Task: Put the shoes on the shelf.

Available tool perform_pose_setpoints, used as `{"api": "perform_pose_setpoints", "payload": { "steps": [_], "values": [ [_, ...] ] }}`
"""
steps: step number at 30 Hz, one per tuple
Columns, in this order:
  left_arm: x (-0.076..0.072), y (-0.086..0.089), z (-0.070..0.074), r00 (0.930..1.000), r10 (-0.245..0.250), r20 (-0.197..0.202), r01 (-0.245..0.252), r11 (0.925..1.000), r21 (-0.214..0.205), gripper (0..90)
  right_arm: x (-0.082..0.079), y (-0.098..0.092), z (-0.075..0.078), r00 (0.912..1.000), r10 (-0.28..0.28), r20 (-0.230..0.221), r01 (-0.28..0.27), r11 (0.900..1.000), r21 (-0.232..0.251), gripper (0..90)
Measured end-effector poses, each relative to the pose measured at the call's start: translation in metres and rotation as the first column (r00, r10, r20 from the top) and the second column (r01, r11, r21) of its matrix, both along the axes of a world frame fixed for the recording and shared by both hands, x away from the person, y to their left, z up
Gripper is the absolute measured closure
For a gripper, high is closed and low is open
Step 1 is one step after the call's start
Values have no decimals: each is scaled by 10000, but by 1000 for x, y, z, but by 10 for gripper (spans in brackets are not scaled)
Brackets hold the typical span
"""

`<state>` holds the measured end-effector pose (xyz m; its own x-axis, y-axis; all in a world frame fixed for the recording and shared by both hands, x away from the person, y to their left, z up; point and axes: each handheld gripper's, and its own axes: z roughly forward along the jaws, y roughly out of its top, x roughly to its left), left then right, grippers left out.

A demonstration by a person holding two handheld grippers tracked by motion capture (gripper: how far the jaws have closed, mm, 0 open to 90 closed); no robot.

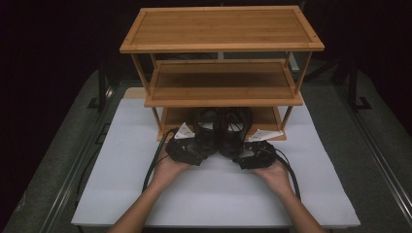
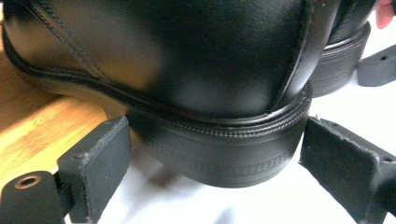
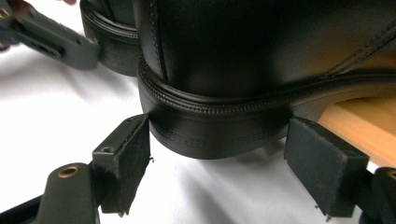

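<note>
Black left shoe [image 2: 196,84] heel between spread left fingers [image 2: 100,163] | right shoe [image 3: 261,56] likewise, right fingers [image 3: 128,154] (barely touching)

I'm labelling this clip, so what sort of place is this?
Probably a staged recording bench, not a home: a bamboo shoe rack stands on a white mat, dark surroundings, and a pair of black shoes at its bottom shelf.

Your high view: toes of both shoes [image 1: 221,127] hidden under middle shelf [image 1: 222,82] of rack. Gripper jaws lost against dark heels there. Left gripper view: left shoe [image 2: 187,70] cut off by top edge. Right gripper view: right shoe [image 3: 261,51] cropped too.
</note>
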<state>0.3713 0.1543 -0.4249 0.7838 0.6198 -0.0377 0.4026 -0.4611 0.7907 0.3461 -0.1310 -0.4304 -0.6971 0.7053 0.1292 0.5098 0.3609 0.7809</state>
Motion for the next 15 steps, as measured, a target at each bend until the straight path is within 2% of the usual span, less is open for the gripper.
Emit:
{"api": "perform_pose_setpoints", "payload": {
  "steps": [15],
  "values": [
    [32, -7, -2, 9983, 384, -443, -392, 9991, -161, 71, 30, -1, 5, 9998, -175, -42, 175, 9997, 178, 223]
  ]
}}
